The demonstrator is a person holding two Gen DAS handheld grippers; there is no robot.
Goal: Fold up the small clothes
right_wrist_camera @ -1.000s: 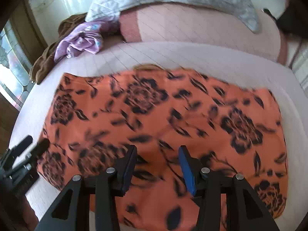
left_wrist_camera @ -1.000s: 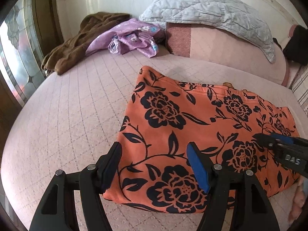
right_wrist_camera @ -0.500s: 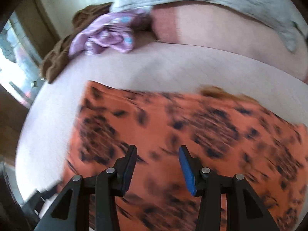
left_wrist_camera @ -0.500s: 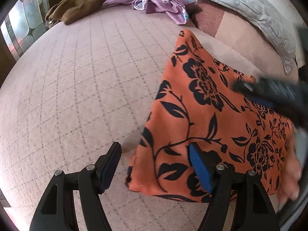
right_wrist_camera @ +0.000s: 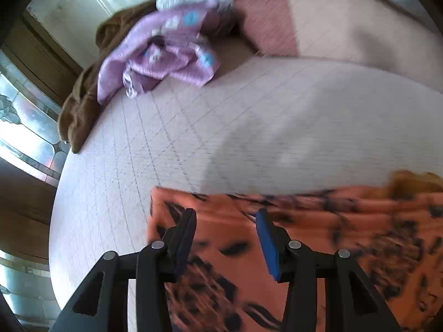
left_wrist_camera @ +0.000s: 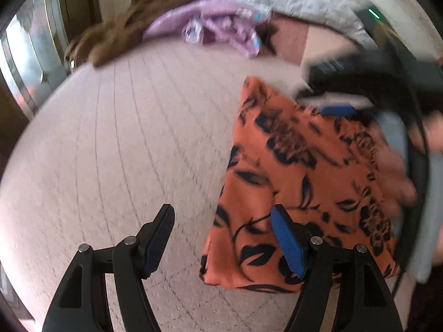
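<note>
Both tools angled steeply down, jaws apart, nothing gripped

The left tool (left_wrist_camera: 221,238) holds its jaws wide, with nothing pressed between its pads. The right tool (right_wrist_camera: 225,238) has a narrower gap, also empty; in the left wrist view it shows blurred at upper right (left_wrist_camera: 326,88), with the person's hand (left_wrist_camera: 398,171) behind it.

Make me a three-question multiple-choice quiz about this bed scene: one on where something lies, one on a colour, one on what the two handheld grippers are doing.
1. Where does the purple garment lie?
A. far end of the bed, beside the brown garment
B. on the floor
C. on the orange cloth

2. The floral cloth is
A. green and white
B. orange and black
C. plain blue

3. The left gripper and right gripper are
A. both clamped on cloth
B. both open, holding nothing
C. out of sight

Answers: A, it is bunched against the brown one; B, black flowers on orange; B, gaps show between the pads.
</note>
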